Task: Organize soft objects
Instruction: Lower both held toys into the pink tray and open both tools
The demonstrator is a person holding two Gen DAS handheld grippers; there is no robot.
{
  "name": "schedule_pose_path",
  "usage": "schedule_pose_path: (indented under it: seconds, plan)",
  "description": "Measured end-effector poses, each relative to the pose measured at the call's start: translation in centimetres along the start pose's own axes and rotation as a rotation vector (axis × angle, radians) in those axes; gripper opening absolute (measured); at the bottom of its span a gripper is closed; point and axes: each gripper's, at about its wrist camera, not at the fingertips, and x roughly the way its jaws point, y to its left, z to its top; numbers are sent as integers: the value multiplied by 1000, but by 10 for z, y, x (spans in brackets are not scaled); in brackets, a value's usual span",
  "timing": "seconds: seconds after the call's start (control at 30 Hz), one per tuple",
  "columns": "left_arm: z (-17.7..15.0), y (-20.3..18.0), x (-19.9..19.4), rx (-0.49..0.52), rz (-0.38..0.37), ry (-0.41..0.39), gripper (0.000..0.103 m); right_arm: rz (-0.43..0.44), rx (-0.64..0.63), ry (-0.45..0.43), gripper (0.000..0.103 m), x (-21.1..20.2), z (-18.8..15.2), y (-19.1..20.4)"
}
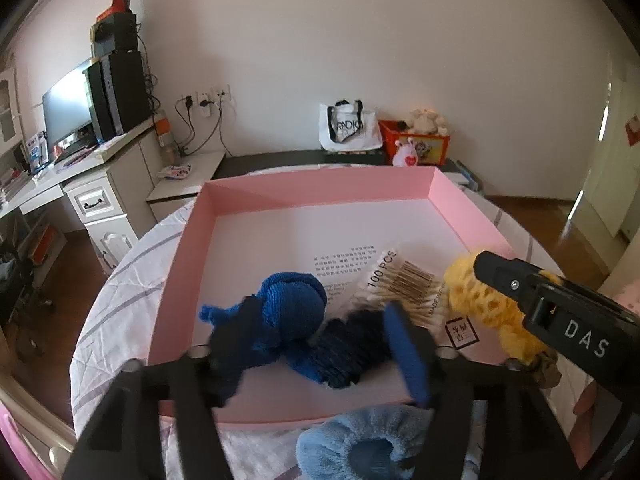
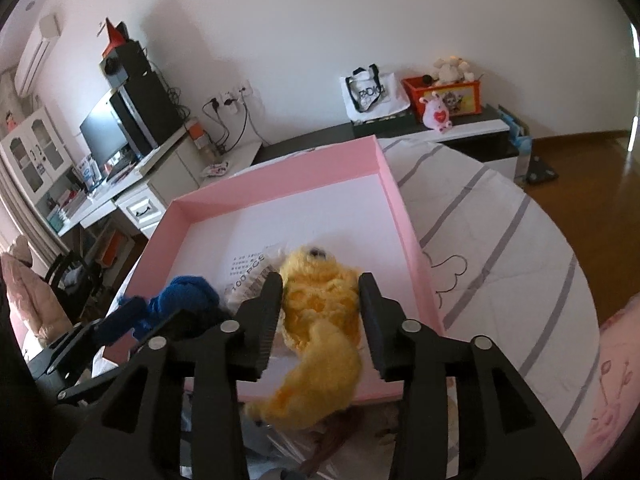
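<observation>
A pink tray (image 1: 176,264) (image 2: 392,200) sits on the striped table. A dark blue knitted bundle (image 1: 296,312) (image 2: 180,300) lies in its near part. My left gripper (image 1: 316,340) is open around the bundle, one finger covered in blue. A yellow plush toy (image 2: 320,320) (image 1: 480,304) hangs over the tray's near right edge. My right gripper (image 2: 320,292) is open with a finger on each side of the plush. A pack of cotton swabs (image 1: 400,284) (image 2: 248,280) lies between the two. A light blue fuzzy item (image 1: 360,440) lies in front of the tray.
The table has a white cloth with grey stripes (image 2: 500,240). A desk with a monitor (image 1: 68,108) stands at the left. A white bag (image 1: 348,128) and an orange toy box (image 1: 416,140) sit on a low cabinet by the wall.
</observation>
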Motion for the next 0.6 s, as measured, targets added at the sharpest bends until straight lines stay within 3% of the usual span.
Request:
schedule_pose_path:
  seconds: [0.1,0.13,0.3,0.6]
  plan:
    - [-9,-1,0,-7,14,-11,75,-11,9,-32,64,-7,1,-2]
    - [-9,-1,3,-10,19,-9,77,-17,10,-46,66,-10,1,-2]
    - [-30,2,-14,-23,33,-5,78,-24,14,-57,70,-14,2,-4]
    - [-35,-3,-24,-20,54,-6,80,-35,10,-39,71,-15,1,-5]
